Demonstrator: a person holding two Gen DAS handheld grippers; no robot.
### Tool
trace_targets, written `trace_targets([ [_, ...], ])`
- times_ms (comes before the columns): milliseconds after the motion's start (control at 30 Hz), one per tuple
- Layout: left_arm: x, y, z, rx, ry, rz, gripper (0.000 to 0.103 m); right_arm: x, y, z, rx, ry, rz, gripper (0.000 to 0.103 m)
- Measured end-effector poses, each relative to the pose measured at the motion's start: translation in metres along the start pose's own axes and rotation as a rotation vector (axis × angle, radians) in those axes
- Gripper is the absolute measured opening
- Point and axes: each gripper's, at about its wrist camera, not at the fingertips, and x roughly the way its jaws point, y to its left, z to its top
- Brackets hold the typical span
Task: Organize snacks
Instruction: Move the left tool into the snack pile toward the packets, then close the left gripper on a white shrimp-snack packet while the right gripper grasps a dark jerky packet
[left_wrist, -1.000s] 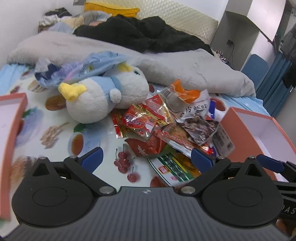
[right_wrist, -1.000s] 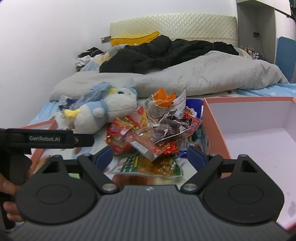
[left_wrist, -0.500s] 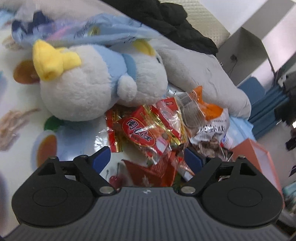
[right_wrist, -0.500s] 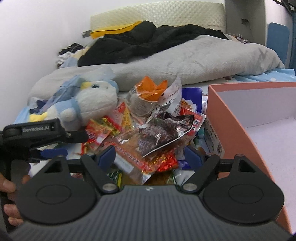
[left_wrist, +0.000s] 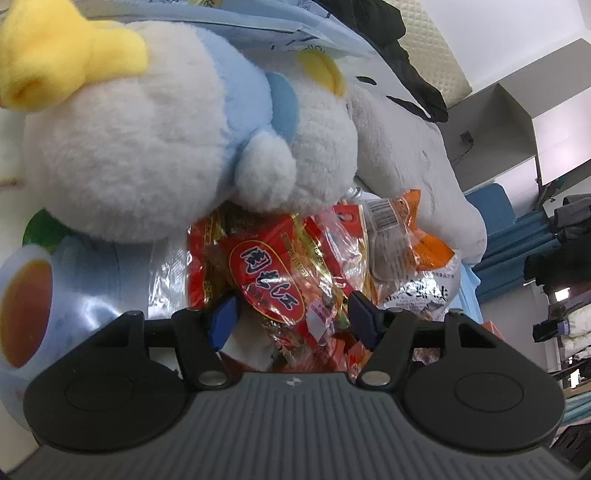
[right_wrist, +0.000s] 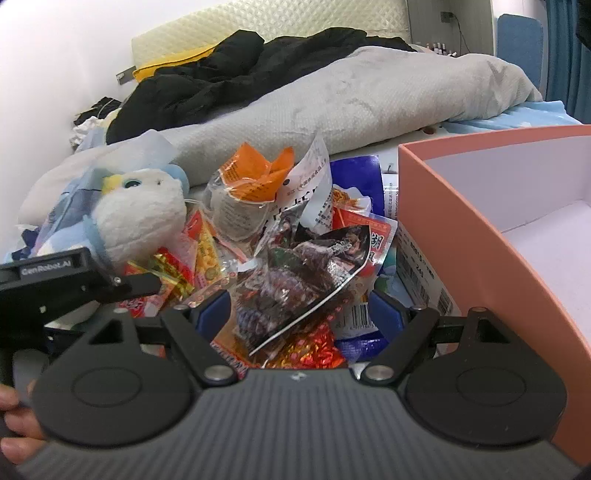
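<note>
A pile of snack packets lies on the bed. In the left wrist view my left gripper (left_wrist: 291, 321) is open, with its jaws either side of a red packet with blue characters (left_wrist: 269, 280). An orange-topped clear packet (left_wrist: 402, 232) lies to its right. In the right wrist view my right gripper (right_wrist: 301, 308) is open, with its jaws around a dark packet of dried meat (right_wrist: 306, 273) on top of the pile. The orange-topped packet (right_wrist: 247, 195) sits behind it. The left gripper body (right_wrist: 55, 280) shows at the left.
A white and blue plush toy (left_wrist: 166, 140) lies right behind the red packet; it also shows in the right wrist view (right_wrist: 140, 210). An open pink box (right_wrist: 498, 229) stands at the right. A grey blanket (right_wrist: 351, 99) and black clothes (right_wrist: 229, 74) lie behind.
Both grippers have moved forward and down into the snack pile. The left one has closed in on the red packet below the plush toy, the right one on the dark packet.
</note>
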Motion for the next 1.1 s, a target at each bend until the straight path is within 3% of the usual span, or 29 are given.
trace_targets([
  [167,0.001,-0.006,-0.002,0.014,-0.023,0.036,0.067,0.007,0.003,0.003,-0.017,-0.022,-0.012,0.083],
  [233,0.002,-0.009,-0.003,0.018,-0.034,0.053,0.064,0.009,0.005,0.003,-0.032,-0.026,-0.019,0.074],
  [433,0.007,-0.017,-0.009,0.058,-0.055,0.121,0.041,0.010,0.005,0.005,-0.046,-0.044,-0.024,0.056],
  [700,-0.012,-0.014,-0.015,0.046,-0.100,0.098,0.026,-0.007,0.005,0.006,-0.079,-0.058,0.013,0.033],
  [867,-0.029,-0.025,-0.022,0.067,-0.124,0.094,0.010,-0.022,0.004,0.004,-0.080,-0.058,0.023,0.030],
  [1100,-0.056,-0.048,-0.038,0.149,-0.152,0.100,0.007,-0.045,0.001,-0.003,-0.085,-0.054,0.028,0.029],
])
